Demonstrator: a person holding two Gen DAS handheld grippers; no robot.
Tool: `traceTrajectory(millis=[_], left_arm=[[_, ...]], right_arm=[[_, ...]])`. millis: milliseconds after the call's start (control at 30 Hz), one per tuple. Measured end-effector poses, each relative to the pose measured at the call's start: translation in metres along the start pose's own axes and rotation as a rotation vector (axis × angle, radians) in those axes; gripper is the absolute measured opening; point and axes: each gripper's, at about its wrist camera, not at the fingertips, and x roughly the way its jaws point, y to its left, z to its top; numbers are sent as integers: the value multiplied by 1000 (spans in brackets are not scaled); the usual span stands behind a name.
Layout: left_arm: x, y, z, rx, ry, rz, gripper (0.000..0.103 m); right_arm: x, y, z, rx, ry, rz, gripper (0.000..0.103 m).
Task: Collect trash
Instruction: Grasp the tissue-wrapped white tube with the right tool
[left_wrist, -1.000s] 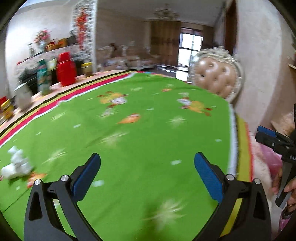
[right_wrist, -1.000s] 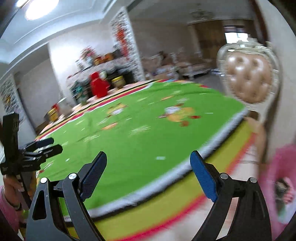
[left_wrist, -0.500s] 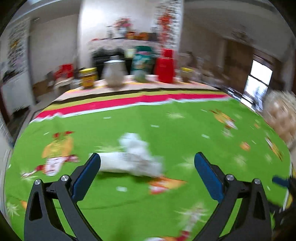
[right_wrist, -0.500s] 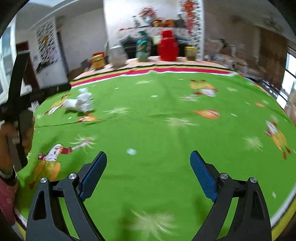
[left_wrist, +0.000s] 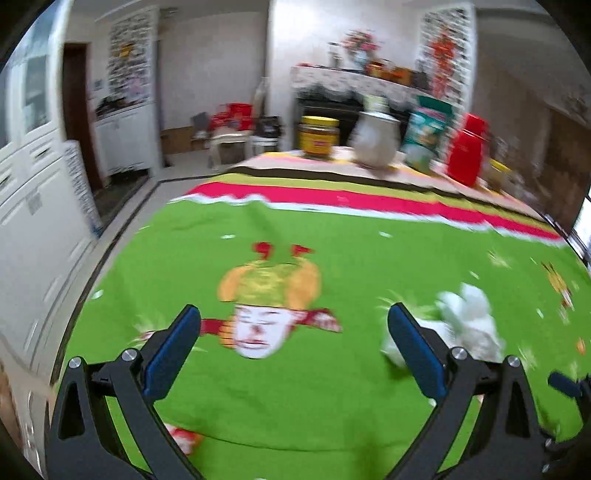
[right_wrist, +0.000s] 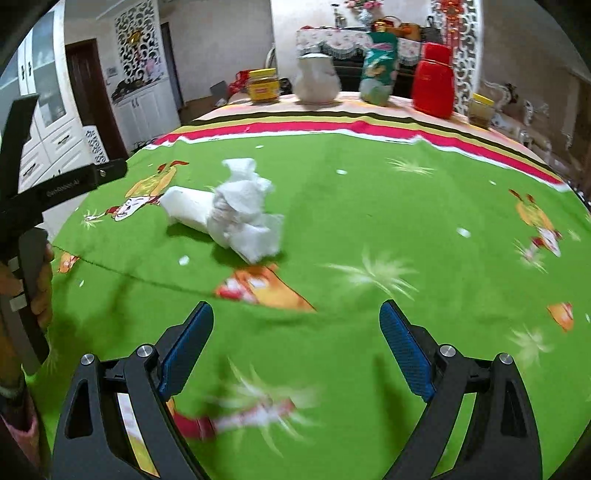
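Note:
A crumpled white paper wad (right_wrist: 236, 210) lies on the green printed tablecloth (right_wrist: 369, 221), ahead and left of my right gripper (right_wrist: 295, 343), which is open and empty above the cloth. In the left wrist view the same wad (left_wrist: 465, 325) lies just right of my left gripper (left_wrist: 293, 343), partly behind its right finger. The left gripper is open and empty over a printed face. The left gripper's body also shows at the left edge of the right wrist view (right_wrist: 55, 188).
At the table's far edge stand a yellow-lidded jar (right_wrist: 263, 85), a white jug (right_wrist: 317, 79), a green packet (right_wrist: 380, 70), a red container (right_wrist: 433, 79) and a small jar (right_wrist: 480, 109). White cabinets (left_wrist: 33, 177) stand left of the table.
Both cameras swung left from the chair side toward the table's left part. The paper wad came into view, now closer to the right gripper and right of the left gripper. Both stay open.

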Motion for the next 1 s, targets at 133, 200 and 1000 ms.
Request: traceTrajectory(millis=[133, 200, 1000], left_arm=[[7, 9, -3, -69, 40, -19, 98], [9, 3, -5, -52, 53, -22, 98], [16, -7, -16, -12, 41, 71, 98]], right_arm=[[13, 8, 6, -8, 5, 11, 86], [18, 10, 7, -7, 24, 8, 86], [67, 30, 54, -53, 34, 31, 73]])
